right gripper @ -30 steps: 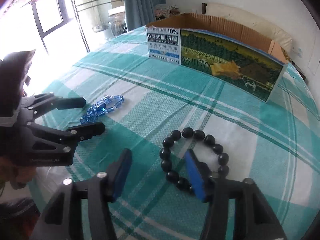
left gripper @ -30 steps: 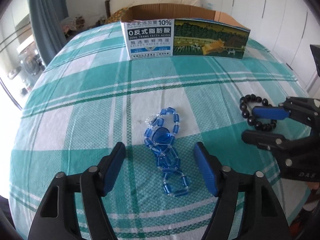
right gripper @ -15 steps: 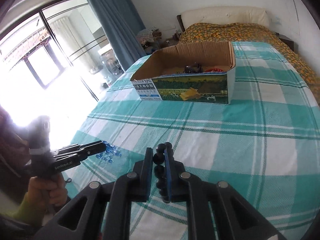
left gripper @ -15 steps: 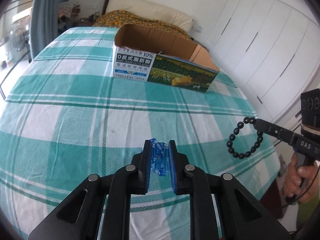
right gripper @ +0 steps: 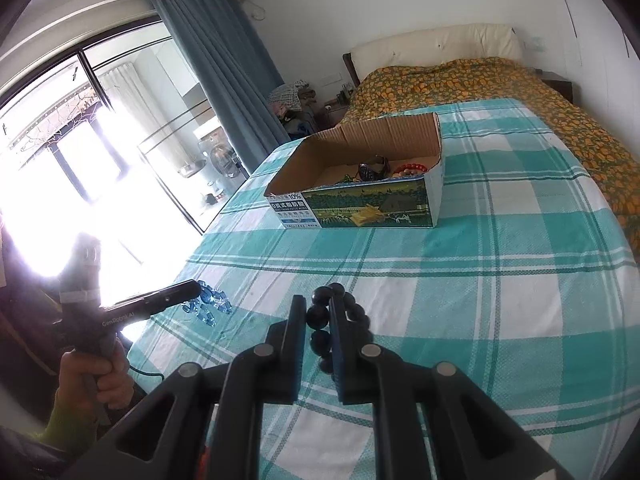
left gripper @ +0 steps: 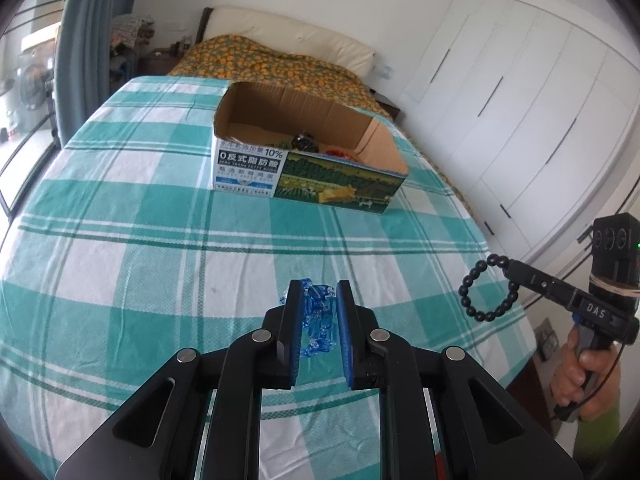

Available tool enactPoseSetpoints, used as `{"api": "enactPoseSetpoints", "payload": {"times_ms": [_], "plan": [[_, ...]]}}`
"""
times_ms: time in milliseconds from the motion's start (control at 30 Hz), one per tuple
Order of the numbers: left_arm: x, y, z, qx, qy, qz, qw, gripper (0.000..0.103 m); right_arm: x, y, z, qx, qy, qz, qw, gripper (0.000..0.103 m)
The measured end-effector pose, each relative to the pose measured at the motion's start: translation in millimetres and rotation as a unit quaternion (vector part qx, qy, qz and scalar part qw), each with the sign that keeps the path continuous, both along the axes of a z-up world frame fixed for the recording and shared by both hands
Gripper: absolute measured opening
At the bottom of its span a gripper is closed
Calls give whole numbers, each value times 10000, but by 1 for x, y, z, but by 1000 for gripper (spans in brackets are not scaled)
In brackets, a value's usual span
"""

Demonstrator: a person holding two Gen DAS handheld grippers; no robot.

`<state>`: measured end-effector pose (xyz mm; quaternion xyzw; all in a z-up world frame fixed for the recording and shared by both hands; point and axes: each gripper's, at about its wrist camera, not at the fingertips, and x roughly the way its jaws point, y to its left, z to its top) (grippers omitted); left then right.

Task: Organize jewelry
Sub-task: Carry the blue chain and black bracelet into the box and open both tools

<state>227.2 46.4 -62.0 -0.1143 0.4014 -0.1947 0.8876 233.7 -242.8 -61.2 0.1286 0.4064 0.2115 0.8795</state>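
Now lifted clear of the checked cloth point(left gripper: 168, 264), left gripper point(left gripper: 319, 310) clamps the blue glass bracelet point(left gripper: 318, 312); right gripper point(right gripper: 318, 320) clamps the black bead bracelet point(right gripper: 320, 314); cardboard box point(right gripper: 436, 160) awaits both.

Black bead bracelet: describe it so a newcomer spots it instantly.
Start at the teal plaid tablecloth with the open cardboard box at its far end. Nearer the camera, the right gripper holds a ring of round black beads, the black bead bracelet, dangling above the cloth. The blue crystal bracelet in the left gripper is translucent and bunched.
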Motion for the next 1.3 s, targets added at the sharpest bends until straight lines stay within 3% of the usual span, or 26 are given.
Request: {"api": "enactPoseSetpoints", "payload": {"times_ms": [267, 500, 700, 1000, 1300], "plan": [[21, -5, 18, 186, -207, -11, 9996, 15, 15, -8, 19, 157, -155, -16, 9998, 12], [45, -14, 12, 261, -36, -140, 9996, 15, 42, -18, 23, 396, -116, -98, 9991, 12], [85, -19, 37, 194, -195, -193, 9994, 15, 82, -21, 32, 470, -201, -30, 9987, 12], [208, -32, 29, 429, -26, -87, 9990, 15, 198, -18, 28, 229, -293, -9, 9993, 12], [301, -45, -13, 875, 326, 263, 9953, 15, 322, 21, -16, -895, 43, 161, 9958, 12]]}}
